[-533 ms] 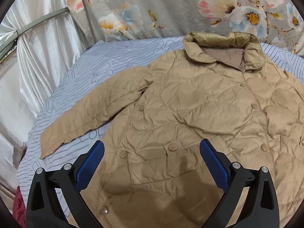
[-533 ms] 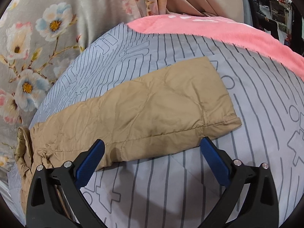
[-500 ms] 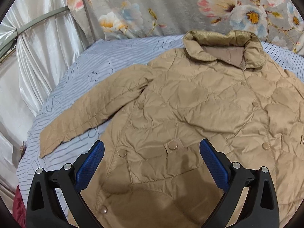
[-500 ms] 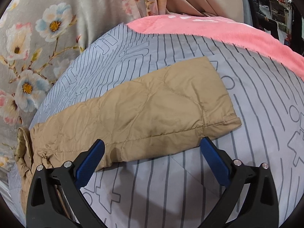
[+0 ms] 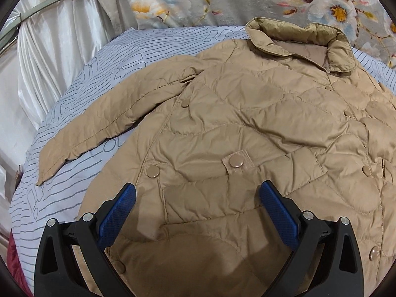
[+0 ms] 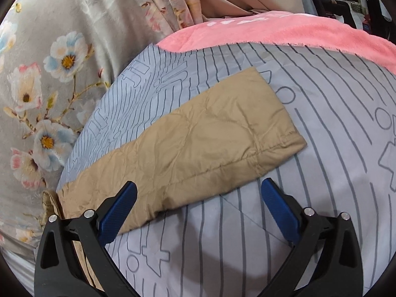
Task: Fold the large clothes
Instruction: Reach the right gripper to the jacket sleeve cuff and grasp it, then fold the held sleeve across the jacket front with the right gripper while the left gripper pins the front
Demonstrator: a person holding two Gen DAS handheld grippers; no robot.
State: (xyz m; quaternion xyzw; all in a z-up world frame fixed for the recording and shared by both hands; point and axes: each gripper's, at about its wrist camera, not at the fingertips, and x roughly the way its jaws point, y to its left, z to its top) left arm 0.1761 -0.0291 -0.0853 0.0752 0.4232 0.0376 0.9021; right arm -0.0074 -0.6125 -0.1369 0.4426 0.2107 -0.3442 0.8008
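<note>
On striped sheet (image 6: 321, 198), tan jacket (image 5: 247, 123), pink blanket (image 6: 284, 32) beyond

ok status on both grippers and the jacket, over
Left gripper open, above jacket front. Right gripper open, at the outstretched sleeve. Jacket flat, unfolded on striped sheet. Nothing in the way.

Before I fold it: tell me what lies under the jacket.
The jacket lies flat on a grey striped bedsheet, sleeves spread over it. Whatever is beneath the jacket's body is covered and cannot be seen.
</note>
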